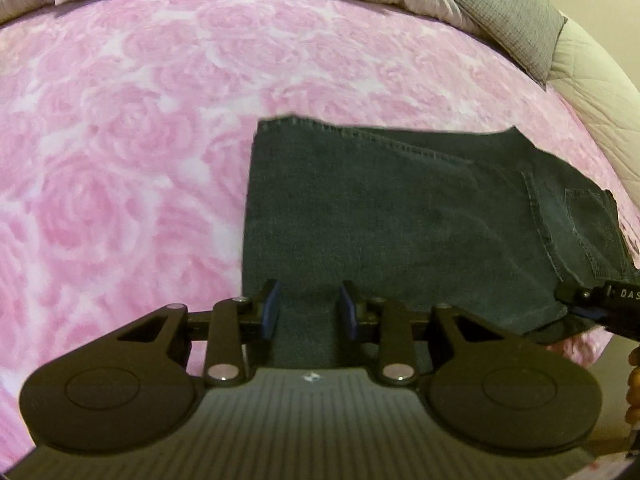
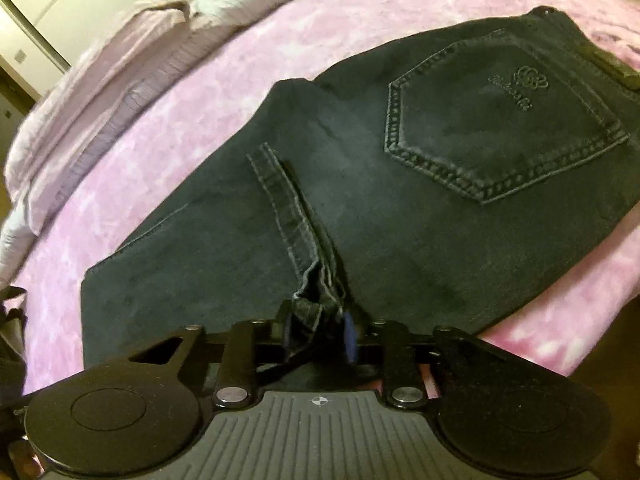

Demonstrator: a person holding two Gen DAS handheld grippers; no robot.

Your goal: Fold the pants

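A: What can't you see well?

B: The right gripper (image 2: 316,322) has a bunched hem of the pants (image 2: 400,208) between its pads. The cloth hides one pad, so I can't tell if it pinches. In the left view, only its tip shows, at the right edge, cut off.

A: And the left gripper (image 1: 308,312)?

B: Its pads stand a little apart over the pants' near edge. Cloth lies between them, but they don't squeeze it.

A: Where are the pants?

B: Folded flat on the pink blanket (image 1: 120,140), pocket (image 2: 500,120) up, at the upper right of the right view.

A: What's around?

B: Pillows (image 1: 512,20) along the top. Nothing blocks the pants.
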